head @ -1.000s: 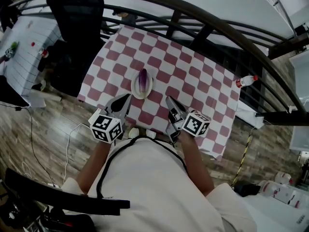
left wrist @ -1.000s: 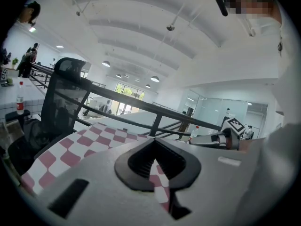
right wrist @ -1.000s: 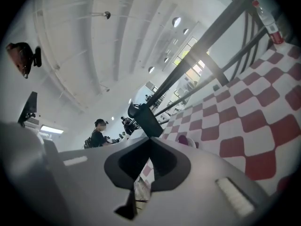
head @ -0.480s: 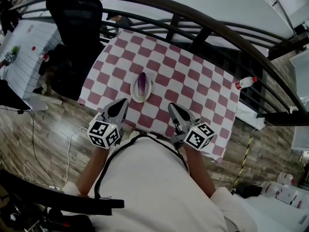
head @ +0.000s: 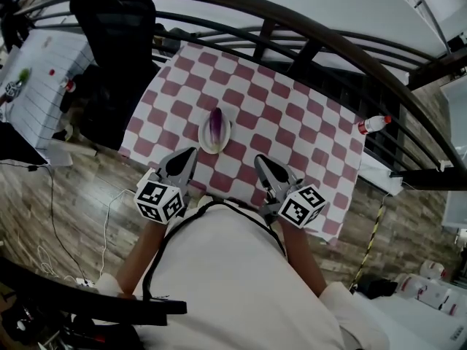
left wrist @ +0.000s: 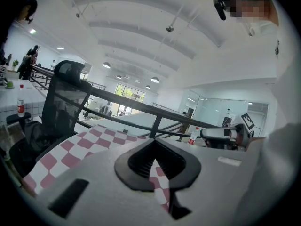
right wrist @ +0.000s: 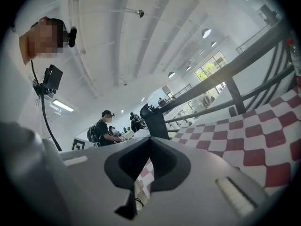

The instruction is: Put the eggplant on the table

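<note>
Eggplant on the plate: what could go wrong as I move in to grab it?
1. The left gripper and right gripper both have their jaws shut; reaching in like that could shove the eggplant off its small plate.
2. The plate may slide on the checkered cloth if nudged.

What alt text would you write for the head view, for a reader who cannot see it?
A purple eggplant lies on a small white plate on a checked table, seen from above. The left gripper and right gripper point toward it from the near edge, neither touching the plate.
</note>
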